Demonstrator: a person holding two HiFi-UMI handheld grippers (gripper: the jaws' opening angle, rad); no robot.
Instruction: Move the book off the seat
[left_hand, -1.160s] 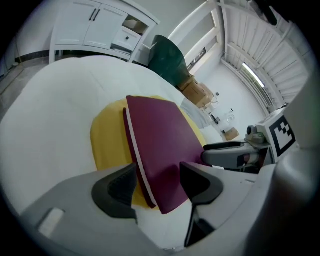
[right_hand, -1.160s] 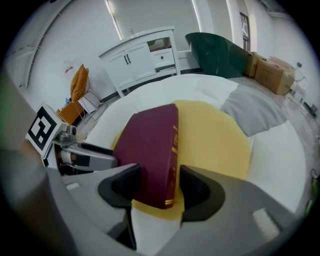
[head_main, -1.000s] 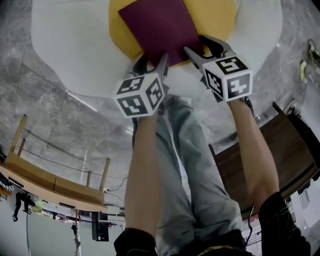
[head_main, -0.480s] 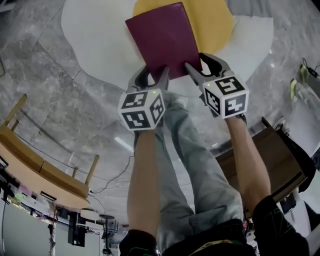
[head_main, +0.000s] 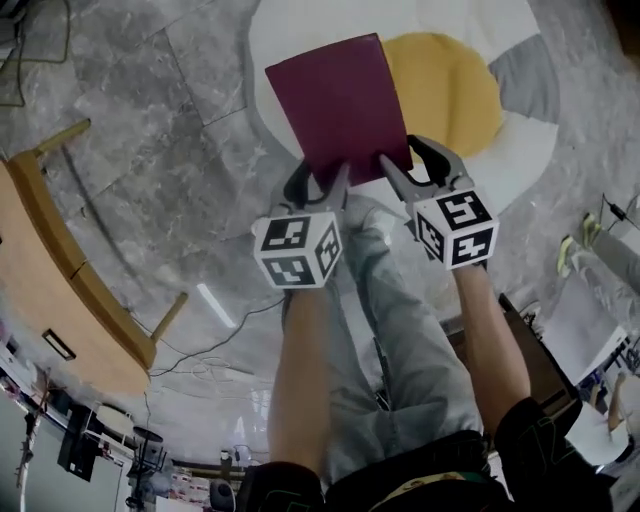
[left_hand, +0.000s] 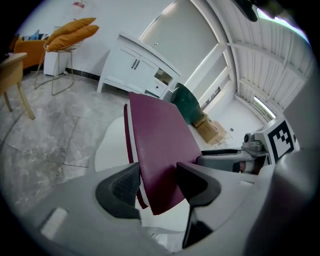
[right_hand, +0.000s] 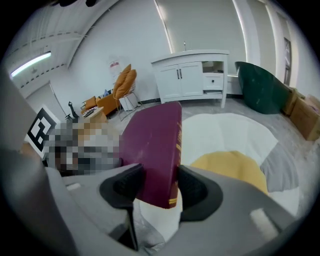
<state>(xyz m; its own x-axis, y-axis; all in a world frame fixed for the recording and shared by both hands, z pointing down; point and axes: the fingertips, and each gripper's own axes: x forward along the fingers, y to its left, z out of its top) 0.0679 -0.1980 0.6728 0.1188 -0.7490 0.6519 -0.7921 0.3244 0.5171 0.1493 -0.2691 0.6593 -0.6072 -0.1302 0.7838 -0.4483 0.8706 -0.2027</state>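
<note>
A maroon hardback book (head_main: 343, 105) is held in the air by its near edge, with both grippers on it. My left gripper (head_main: 320, 185) is shut on the book's near left corner, and my right gripper (head_main: 415, 170) is shut on the near right corner. In the left gripper view the book (left_hand: 160, 145) stands between the pads of the left gripper (left_hand: 157, 185). The right gripper view shows the book's spine (right_hand: 155, 145) clamped in the right gripper (right_hand: 160, 187). Below lies the white seat (head_main: 450, 15) with its yellow cushion (head_main: 445, 90). The book hangs mostly left of the yellow part.
Grey marble floor (head_main: 150, 130) surrounds the seat. A wooden table (head_main: 60, 270) stands at the left and a dark wooden piece (head_main: 520, 350) at the right. The person's legs (head_main: 400, 340) are beneath the grippers. A white cabinet (right_hand: 192, 75), an orange chair (left_hand: 70, 35) and a green object (right_hand: 262, 85) stand farther off.
Both grippers kept their hold and carried the book leftward, off the yellow cushion toward the seat's edge and the grey floor. The head view swung with them.
</note>
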